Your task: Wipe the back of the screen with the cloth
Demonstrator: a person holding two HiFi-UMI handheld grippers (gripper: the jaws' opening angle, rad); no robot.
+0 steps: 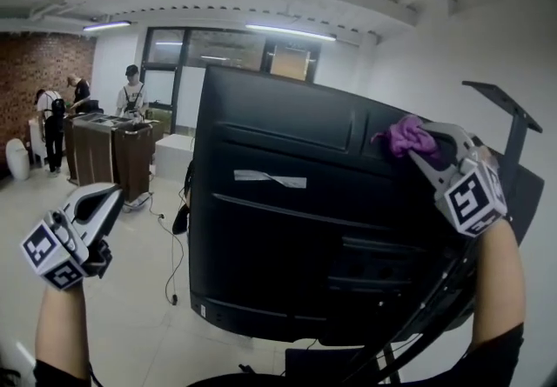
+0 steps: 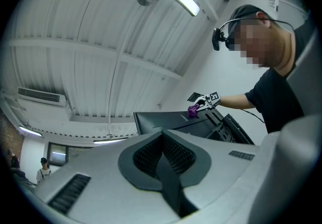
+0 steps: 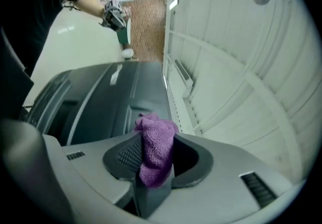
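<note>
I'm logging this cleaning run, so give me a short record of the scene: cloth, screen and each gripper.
cloth: purple cloth, clamped in the right gripper
contact: cloth against the upper right of the screen's back
other hand: left gripper, jaws together, empty, held left of the screen and apart from it
screen mark: pale tape strip near the middle

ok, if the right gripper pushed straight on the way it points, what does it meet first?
Likely the black back panel of the screen, near its edge. The purple cloth clamped in the right gripper sticks out past the jaws, so the cloth would touch first. It may already touch; depth unclear.
</note>
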